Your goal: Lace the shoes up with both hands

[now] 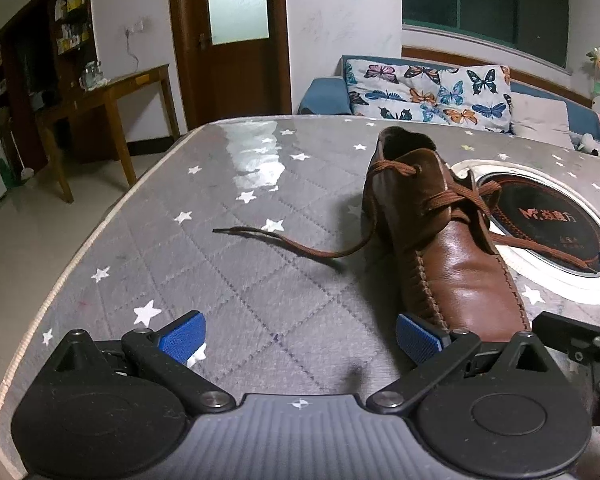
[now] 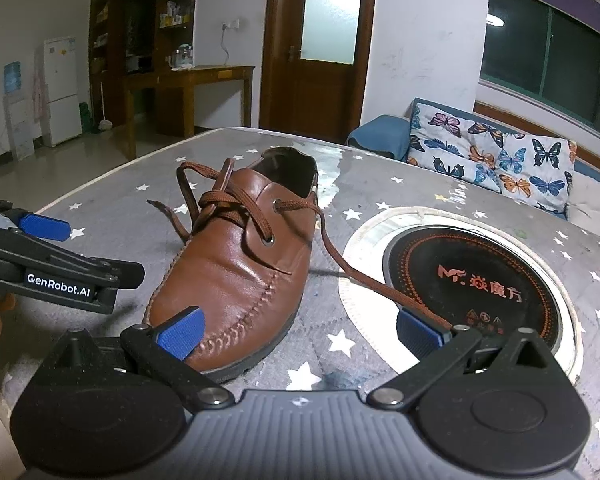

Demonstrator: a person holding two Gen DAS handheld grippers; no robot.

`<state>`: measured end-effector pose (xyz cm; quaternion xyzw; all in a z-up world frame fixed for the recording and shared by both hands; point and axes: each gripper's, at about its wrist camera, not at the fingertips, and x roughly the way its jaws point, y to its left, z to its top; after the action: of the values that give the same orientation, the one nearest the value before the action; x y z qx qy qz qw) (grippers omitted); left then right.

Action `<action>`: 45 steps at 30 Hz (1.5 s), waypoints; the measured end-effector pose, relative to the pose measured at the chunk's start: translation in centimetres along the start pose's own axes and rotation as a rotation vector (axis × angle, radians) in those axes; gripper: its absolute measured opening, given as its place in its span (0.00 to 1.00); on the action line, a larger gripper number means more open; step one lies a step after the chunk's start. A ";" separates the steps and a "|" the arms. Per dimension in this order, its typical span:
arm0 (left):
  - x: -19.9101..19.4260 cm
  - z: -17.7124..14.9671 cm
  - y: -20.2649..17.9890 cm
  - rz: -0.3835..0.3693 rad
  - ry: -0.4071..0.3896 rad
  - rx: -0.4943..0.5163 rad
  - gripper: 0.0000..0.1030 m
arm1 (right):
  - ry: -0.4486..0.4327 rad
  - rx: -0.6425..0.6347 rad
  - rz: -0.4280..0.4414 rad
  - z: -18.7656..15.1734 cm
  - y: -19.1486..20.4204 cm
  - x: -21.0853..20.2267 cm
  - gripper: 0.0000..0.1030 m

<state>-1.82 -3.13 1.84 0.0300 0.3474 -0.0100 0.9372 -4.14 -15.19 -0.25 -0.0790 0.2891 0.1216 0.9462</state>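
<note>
A brown leather shoe (image 1: 456, 248) stands on the grey star-patterned table cover (image 1: 228, 272), toe toward me. Its brown lace is crossed once over the tongue. One lace end (image 1: 284, 242) lies loose on the cover to the left. The other lace end (image 2: 364, 276) runs right over the round cooktop to my right gripper's right pad (image 2: 418, 334). My left gripper (image 1: 300, 336) is open and empty, just left of the toe. My right gripper (image 2: 300, 334) is open, with the shoe's toe (image 2: 228, 308) between its fingers. The left gripper also shows in the right wrist view (image 2: 44, 228).
A round black induction cooktop (image 2: 476, 280) with a white ring is set in the table right of the shoe. The table's left edge (image 1: 72, 264) is near. A butterfly-print sofa (image 1: 428, 92), a wooden side table (image 1: 108, 92) and a door (image 1: 236, 36) stand beyond.
</note>
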 end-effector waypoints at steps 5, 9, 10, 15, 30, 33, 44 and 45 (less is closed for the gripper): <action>0.3 0.2 0.1 0.005 0.003 0.005 1.00 | 0.008 0.004 -0.001 -0.1 -0.4 0.2 1.00; 0.7 0.3 0.2 0.012 0.014 0.004 1.00 | 0.014 0.005 -0.005 -0.3 -0.8 0.3 1.00; 0.8 0.3 0.2 0.012 0.017 0.003 1.00 | 0.016 0.005 -0.003 -0.3 -0.9 0.3 1.00; 1.1 0.2 0.3 0.019 0.022 0.005 1.00 | 0.021 -0.001 0.000 -0.7 -1.4 0.5 1.00; 2.3 0.4 1.2 0.046 0.016 0.001 1.00 | 0.013 -0.006 0.004 -2.1 -3.6 1.8 1.00; 2.7 0.5 1.5 0.053 0.018 -0.003 1.00 | 0.018 -0.008 -0.004 -2.4 -4.2 2.2 1.00; 4.1 0.7 2.3 0.074 0.022 -0.001 1.00 | 0.040 0.001 -0.023 -3.1 -5.6 3.3 1.00; 4.2 0.7 2.4 0.075 0.022 -0.001 1.00 | 0.040 0.004 -0.024 -3.1 -5.7 3.4 1.00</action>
<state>1.91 -0.79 -0.26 0.0428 0.3565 0.0257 0.9330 -1.48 -20.70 -4.23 -0.0831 0.3074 0.1082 0.9417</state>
